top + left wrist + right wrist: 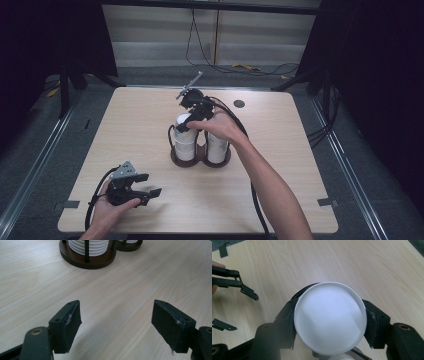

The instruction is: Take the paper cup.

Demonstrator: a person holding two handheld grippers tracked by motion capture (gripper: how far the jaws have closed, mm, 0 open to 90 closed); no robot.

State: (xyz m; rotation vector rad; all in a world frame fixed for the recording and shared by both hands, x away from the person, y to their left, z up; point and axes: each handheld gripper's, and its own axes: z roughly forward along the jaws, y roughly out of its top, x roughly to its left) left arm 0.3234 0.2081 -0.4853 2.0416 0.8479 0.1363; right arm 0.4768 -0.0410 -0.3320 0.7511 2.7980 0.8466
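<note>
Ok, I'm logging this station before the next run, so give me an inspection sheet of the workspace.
Surface: light wooden table, a dark round spot near its far edge.
Job's things: two stacks of white cups in a dark double holder; top cup gripped.
Clutter: nothing seen.
Grippers: right gripper shut on the top cup of the left stack; left gripper open, above bare table.
Cables: one black cable trails from each gripper; more lie on the floor behind.
Surroundings: grey floor, metal rails, dark curtains at both sides.
</note>
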